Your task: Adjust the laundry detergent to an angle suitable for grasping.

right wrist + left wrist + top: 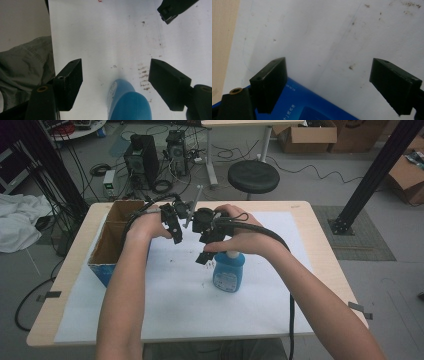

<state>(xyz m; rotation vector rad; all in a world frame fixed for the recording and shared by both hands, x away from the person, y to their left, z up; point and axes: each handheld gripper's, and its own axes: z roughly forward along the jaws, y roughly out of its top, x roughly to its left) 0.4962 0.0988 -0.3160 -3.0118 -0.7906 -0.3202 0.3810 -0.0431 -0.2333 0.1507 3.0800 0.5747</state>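
Note:
A blue bottle (228,274) with a pale cap stands on the white paper (190,305) that covers the table. Both hands hover over it near the table's middle. My left gripper (176,234) hangs up and to the left of the bottle. In the left gripper view its jaws (329,62) are open, with the bottle's labelled side (312,108) low behind the left jaw. My right gripper (205,252) is just above the bottle's top. Its jaws (116,66) are open, and the bottle (128,103) rises between them without touching either.
An open cardboard box (111,242) with a blue base sits at the table's left edge. A black stool (253,175) and computer towers (141,157) stand on the floor beyond the table. The person's trouser leg (25,67) lies past the paper's edge.

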